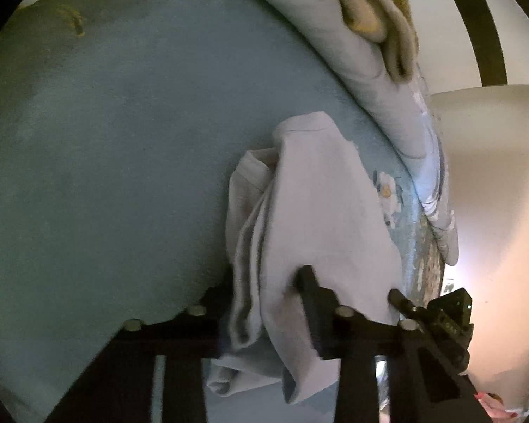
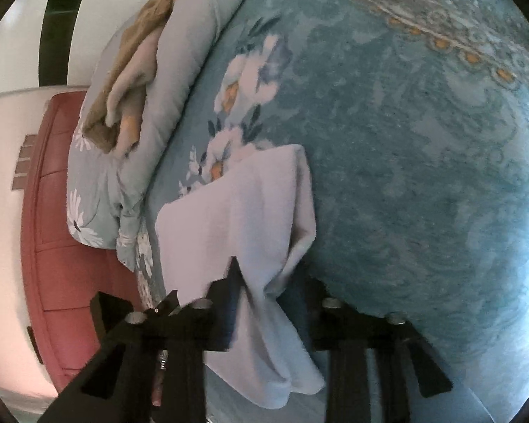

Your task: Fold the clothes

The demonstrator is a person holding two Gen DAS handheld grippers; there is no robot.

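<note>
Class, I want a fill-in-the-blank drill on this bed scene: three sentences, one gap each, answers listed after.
1. The pale garment lies on a ____ bedspread.
2. Flowers printed on the bedspread have white petals and ____ centres.
3. The brown and beige cloth rests on the folded ____.

Missing words: blue; orange; quilt

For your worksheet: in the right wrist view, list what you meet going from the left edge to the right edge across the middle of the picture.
White wall → red padded headboard → daisy-print pillow with tan clothes on it → pale lilac garment → teal patterned bedspread.
</note>
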